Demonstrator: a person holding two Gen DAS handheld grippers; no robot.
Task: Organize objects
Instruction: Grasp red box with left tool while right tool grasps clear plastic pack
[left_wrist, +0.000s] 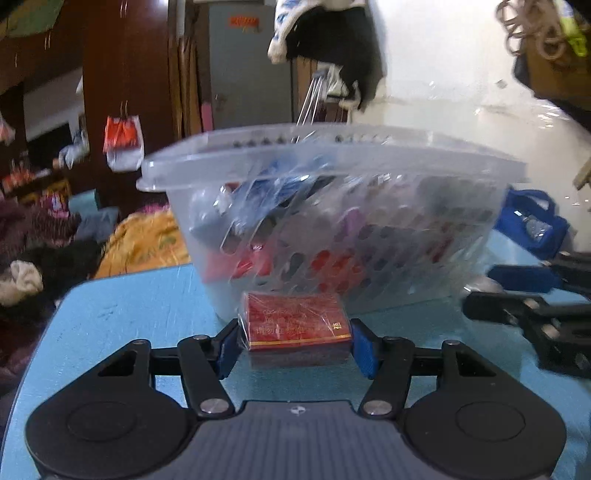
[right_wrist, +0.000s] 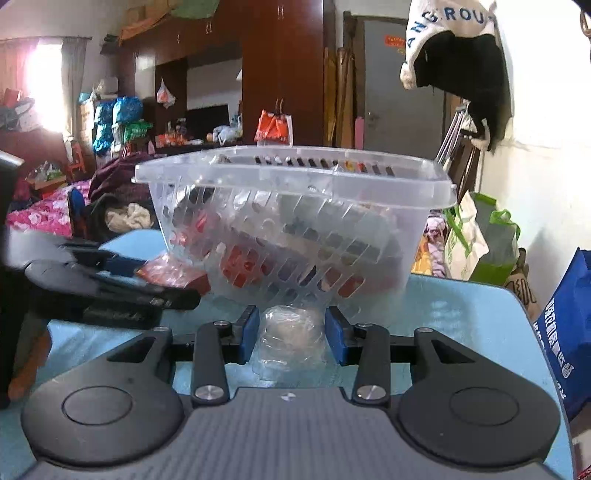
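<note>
A red box in clear wrap lies on the light blue table, right against the front wall of a clear perforated basket that holds several packets. My left gripper is shut on the box, one blue pad on each of its short sides. In the right wrist view my right gripper is shut on a crumpled clear plastic wrapper on the table, just before the same basket. There the left gripper's fingers and the red box show at the left.
The right gripper's fingers come in from the right edge of the left wrist view. A blue bag stands past the table's right side, another blue bag by its near right corner. Clothes and bedding lie beyond the left edge.
</note>
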